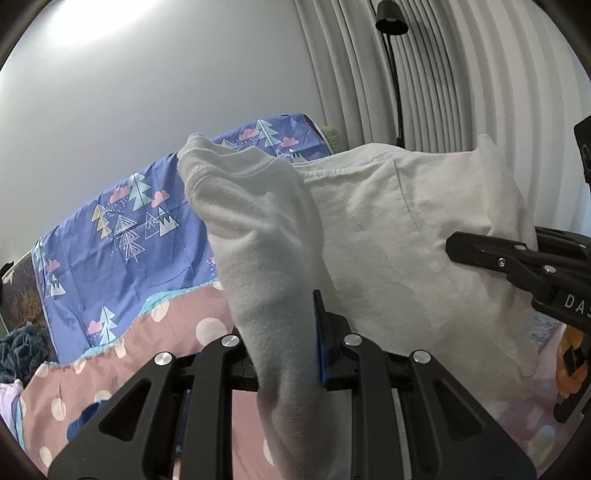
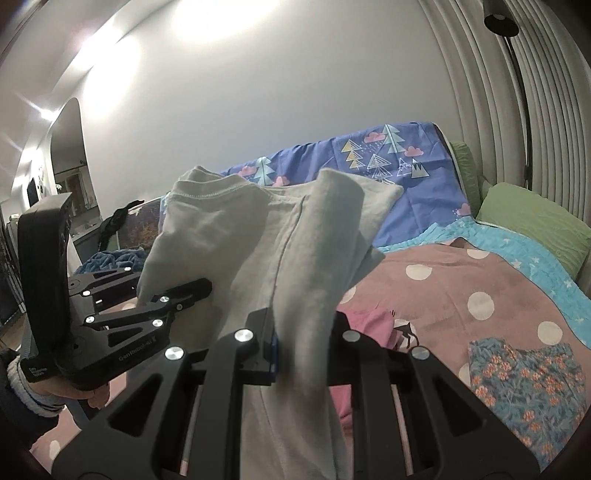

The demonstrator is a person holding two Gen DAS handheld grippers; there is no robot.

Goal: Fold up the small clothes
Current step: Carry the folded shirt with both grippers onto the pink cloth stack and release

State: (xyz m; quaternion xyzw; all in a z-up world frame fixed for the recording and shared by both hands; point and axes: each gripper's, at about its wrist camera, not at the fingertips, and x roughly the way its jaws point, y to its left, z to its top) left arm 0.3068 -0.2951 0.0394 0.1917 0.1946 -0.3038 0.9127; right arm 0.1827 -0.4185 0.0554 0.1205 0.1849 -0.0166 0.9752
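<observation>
A small white garment (image 1: 388, 236) hangs in the air over the bed, stretched between both grippers. My left gripper (image 1: 284, 343) is shut on one edge of it, and the cloth bunches up between the jaws and flops forward. In the right wrist view the same white garment (image 2: 258, 236) rises from my right gripper (image 2: 303, 350), which is shut on its other edge. The right gripper (image 1: 480, 254) shows at the right of the left wrist view, pinching the cloth. The left gripper (image 2: 192, 291) appears at the left of the right wrist view, held by a hand (image 2: 74, 393).
Below lies a bed with a pink dotted cover (image 2: 461, 288), a blue tree-print sheet (image 1: 122, 221) over the headboard and a green pillow (image 2: 532, 221). A pink garment (image 2: 373, 325) and a floral one (image 2: 524, 380) lie on the cover. A black floor lamp (image 1: 391, 22) stands by the curtains.
</observation>
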